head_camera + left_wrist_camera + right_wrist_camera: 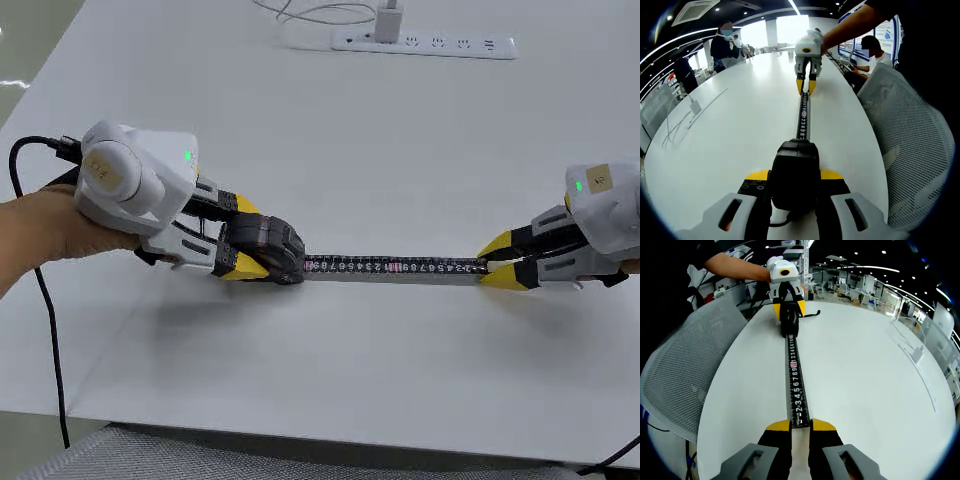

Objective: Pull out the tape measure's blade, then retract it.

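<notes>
The left claw (250,238) clamps the tape measure (278,250). The right claw (497,262) pinches its extended blade (395,267) over the tabletop (380,150).

Black tape measure (268,247); its blade (395,266) looks black with white numerals.

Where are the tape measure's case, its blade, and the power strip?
tape measure case (266,245), head view, black body side.
blade (395,266), head view, middle of numbered strip.
power strip (450,44), head view, socketed top face.
</notes>
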